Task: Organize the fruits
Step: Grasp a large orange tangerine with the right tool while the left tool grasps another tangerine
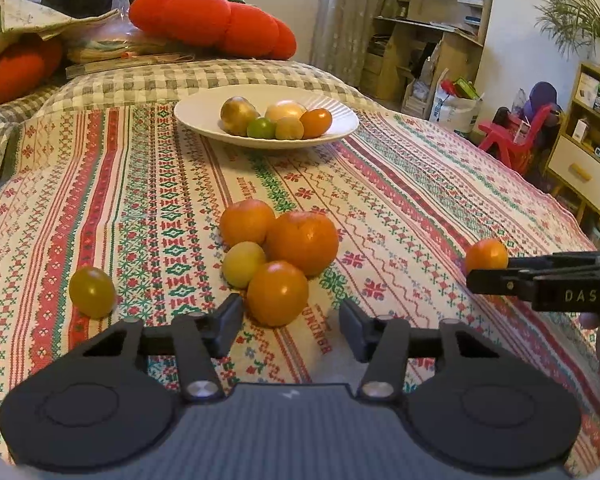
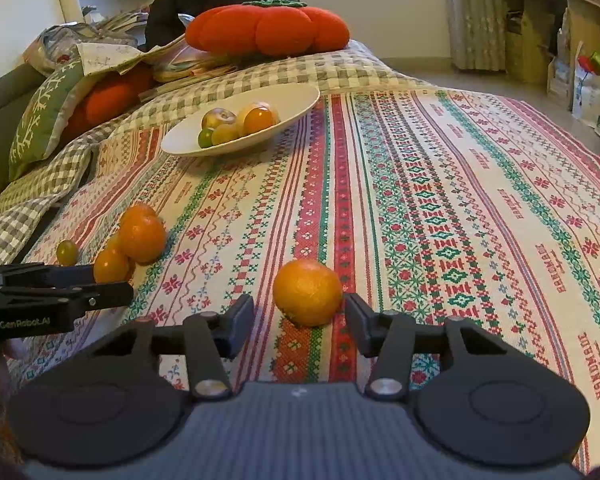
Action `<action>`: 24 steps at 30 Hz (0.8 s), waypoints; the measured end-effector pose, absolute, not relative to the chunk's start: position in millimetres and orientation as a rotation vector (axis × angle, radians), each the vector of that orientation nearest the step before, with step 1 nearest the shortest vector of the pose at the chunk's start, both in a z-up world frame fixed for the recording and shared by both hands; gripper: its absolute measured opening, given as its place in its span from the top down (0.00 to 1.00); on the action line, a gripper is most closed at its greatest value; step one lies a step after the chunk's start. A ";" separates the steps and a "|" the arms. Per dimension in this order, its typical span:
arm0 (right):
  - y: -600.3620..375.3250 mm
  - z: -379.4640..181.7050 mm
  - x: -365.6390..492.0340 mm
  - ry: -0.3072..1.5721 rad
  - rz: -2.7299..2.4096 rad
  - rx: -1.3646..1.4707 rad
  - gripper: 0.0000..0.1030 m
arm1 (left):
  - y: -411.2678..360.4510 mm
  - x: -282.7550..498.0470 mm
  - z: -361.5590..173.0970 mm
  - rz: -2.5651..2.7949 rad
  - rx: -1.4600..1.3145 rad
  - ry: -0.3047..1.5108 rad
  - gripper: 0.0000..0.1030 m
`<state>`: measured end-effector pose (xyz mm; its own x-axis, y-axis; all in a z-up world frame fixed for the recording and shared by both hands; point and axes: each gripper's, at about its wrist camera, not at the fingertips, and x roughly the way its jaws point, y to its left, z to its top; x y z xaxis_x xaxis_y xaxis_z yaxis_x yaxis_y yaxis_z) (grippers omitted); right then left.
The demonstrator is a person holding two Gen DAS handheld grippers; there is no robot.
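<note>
A white plate (image 1: 204, 120) at the back of the patterned cloth holds several small fruits. In the left wrist view a cluster lies near me: two oranges (image 1: 302, 242), a pale yellow fruit (image 1: 244, 264) and a front orange (image 1: 278, 294). My left gripper (image 1: 290, 322) is open, with the front orange just ahead between its fingertips and gaps on both sides. A yellow-green fruit (image 1: 92, 291) lies apart at the left. My right gripper (image 2: 298, 314) is open around a lone orange (image 2: 307, 293); the right fingertip is very close and the left one stands clear.
A red pumpkin cushion (image 1: 212, 20) and a checked blanket (image 1: 140, 84) lie behind the plate. The cloth's edge drops off at the right, toward a red chair (image 1: 512, 136) and a shelf unit (image 1: 588, 152). Bare cloth (image 2: 440, 200) stretches right of the lone orange.
</note>
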<state>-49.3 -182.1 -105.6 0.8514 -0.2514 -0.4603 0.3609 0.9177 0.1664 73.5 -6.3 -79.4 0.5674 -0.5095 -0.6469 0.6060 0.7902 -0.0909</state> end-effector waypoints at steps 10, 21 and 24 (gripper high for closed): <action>-183.7 -100.1 -40.5 0.458 -0.319 0.247 0.67 | -0.1 79.7 -77.4 -0.643 0.103 0.737 0.84; -181.3 -91.2 -36.8 0.450 -0.295 0.236 0.67 | 1.6 77.7 -73.8 -0.658 0.088 0.746 0.85; -181.4 -87.9 -36.5 0.447 -0.290 0.236 0.67 | 3.8 75.0 -69.7 -0.662 0.083 0.739 0.85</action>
<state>-36.5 -181.4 -87.9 0.8619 -0.2226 -0.4556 0.3254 0.9319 0.1602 75.0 3.8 -69.7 0.5471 -0.5301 -0.6478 0.5864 0.7950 -0.1553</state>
